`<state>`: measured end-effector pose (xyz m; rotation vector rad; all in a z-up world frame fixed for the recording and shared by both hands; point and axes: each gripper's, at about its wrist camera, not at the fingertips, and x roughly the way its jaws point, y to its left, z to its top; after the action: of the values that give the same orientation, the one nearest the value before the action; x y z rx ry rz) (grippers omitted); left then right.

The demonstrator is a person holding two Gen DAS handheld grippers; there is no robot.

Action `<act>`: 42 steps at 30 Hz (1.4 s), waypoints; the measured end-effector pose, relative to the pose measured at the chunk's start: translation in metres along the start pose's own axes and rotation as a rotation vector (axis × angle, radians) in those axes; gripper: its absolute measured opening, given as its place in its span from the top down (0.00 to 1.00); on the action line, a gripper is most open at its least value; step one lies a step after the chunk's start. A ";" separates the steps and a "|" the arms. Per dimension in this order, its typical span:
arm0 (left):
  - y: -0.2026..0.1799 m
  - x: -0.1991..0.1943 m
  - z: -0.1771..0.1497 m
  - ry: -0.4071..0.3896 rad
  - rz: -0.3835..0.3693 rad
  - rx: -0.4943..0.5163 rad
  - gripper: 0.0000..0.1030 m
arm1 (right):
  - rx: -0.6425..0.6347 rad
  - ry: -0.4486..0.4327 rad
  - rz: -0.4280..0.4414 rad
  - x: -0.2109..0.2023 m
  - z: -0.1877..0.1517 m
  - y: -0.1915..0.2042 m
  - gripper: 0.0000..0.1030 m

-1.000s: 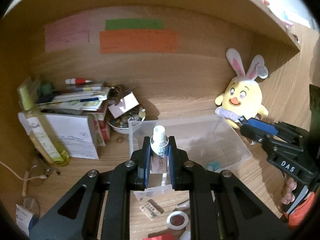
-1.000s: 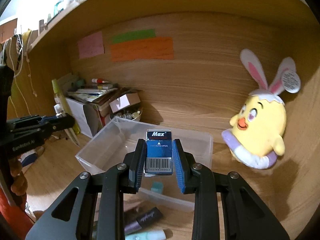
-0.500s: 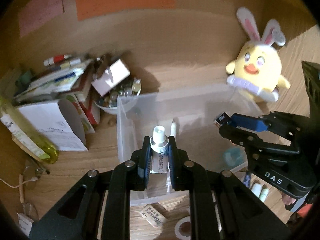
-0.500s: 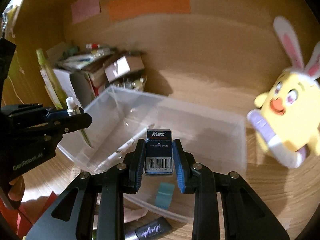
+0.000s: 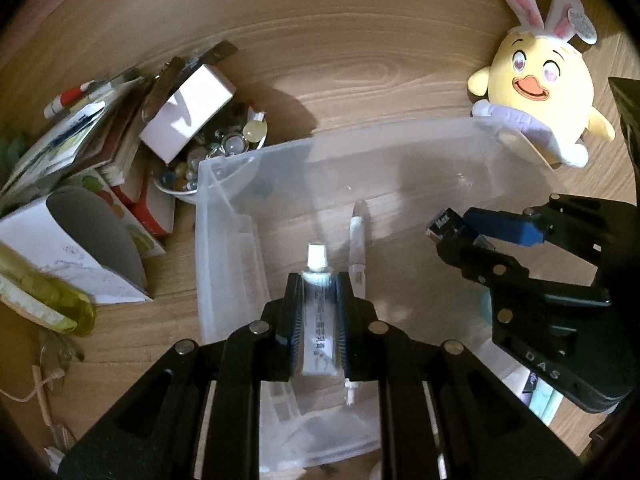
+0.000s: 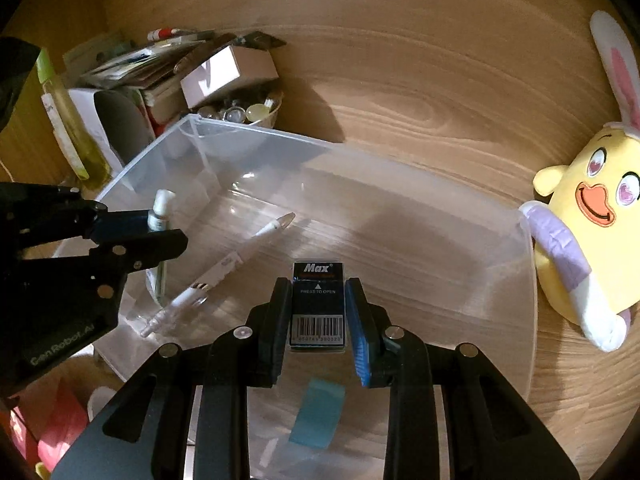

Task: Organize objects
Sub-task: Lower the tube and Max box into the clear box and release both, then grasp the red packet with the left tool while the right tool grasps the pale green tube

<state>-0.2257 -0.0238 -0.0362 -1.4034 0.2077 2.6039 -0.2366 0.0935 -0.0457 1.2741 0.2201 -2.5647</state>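
Fingers of the left gripper (image 5: 319, 312) are closed on a small white tube (image 5: 318, 320), which stands upright between them with its cap pointing away from the camera. This gripper hangs over the left part of a clear plastic bin (image 5: 224, 216). In the right wrist view, the right gripper (image 6: 318, 312) clamps a dark staple box (image 6: 318, 306) printed "Max", with the barcode facing the camera, above the middle of the same bin (image 6: 500, 216).

Inside the bin a white pen (image 6: 224, 266) lies on the bottom, slanted, just beside the left gripper (image 6: 158, 232) and its tube (image 6: 160, 216). A light blue flat piece (image 6: 318, 414) shows below the staple box near the front wall; whether it lies inside the bin or under it I cannot tell, because the plastic is transparent. From the left wrist view the right gripper (image 5: 452, 236) reaches in from the right with the staple box (image 5: 442, 226) at its tip.

Behind the bin's left corner, a white bowl (image 5: 176, 194) of glass marbles stands with a small white carton (image 5: 186, 114) resting on top. Left of it, books and papers (image 5: 80, 132) are stacked, and a yellow-green bottle (image 5: 48, 300) lies near them. At the far right, a yellow plush chick with rabbit ears (image 5: 538, 92) sits on the wooden desk (image 5: 360, 60), touching the bin's back right corner.
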 end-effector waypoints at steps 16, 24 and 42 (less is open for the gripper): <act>0.002 -0.016 0.000 -0.042 -0.021 -0.014 0.82 | 0.004 0.021 0.008 0.000 0.001 0.000 0.65; 0.005 -0.064 -0.012 -0.168 -0.010 -0.034 0.49 | -0.014 -0.075 -0.014 -0.040 -0.002 0.005 0.46; 0.024 -0.135 -0.084 -0.278 0.066 -0.109 0.14 | 0.044 -0.265 -0.047 -0.146 -0.071 -0.009 0.22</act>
<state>-0.0898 -0.0764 0.0317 -1.0625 0.0762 2.8654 -0.1014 0.1454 0.0288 0.9380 0.1417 -2.7566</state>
